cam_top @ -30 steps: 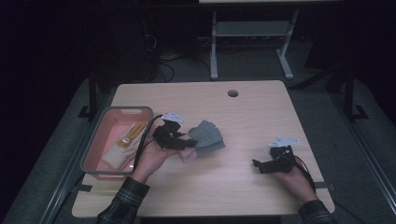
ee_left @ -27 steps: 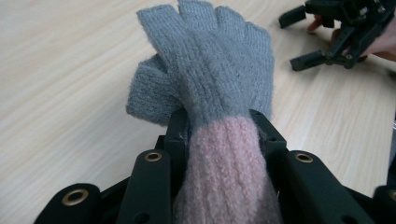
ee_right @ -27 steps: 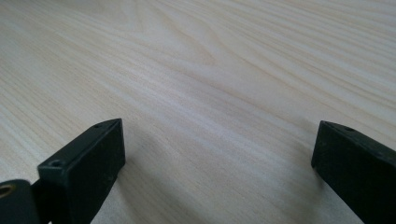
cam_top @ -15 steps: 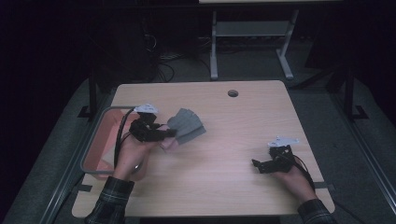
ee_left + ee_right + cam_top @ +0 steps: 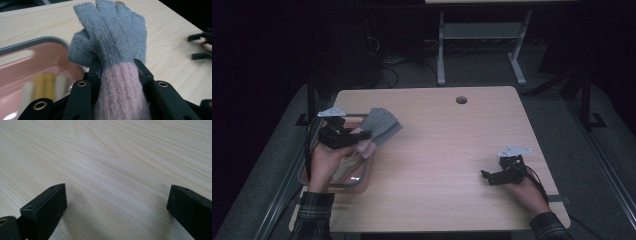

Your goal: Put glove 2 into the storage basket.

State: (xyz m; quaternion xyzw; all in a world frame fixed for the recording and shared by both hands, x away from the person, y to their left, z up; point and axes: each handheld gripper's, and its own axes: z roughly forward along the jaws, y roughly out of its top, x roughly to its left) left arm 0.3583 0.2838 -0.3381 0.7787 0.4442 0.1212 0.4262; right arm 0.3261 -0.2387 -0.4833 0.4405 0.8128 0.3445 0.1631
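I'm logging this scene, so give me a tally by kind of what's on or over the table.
Gloves: 1, grey and pink glove
Trays: 1, pink tray
Hand-held grippers: 2, left hand-held gripper, right hand-held gripper
Total: 4; tray contents too blurred to count.

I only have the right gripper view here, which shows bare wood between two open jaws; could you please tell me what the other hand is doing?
Observer: The left gripper is shut on a knitted glove, clamped at its pink cuff.
Operator: Thank you. What does the rest of the glove look like?
Observer: Grey, with its fingers pointing away from the gripper, out over the table.
Operator: Is there anything near it that it could go into?
Observer: Yes, a pink tray with a grey rim lies at the table's left edge, under that hand.
Operator: Is anything in the tray?
Observer: Some yellow and white things, too blurred to name.
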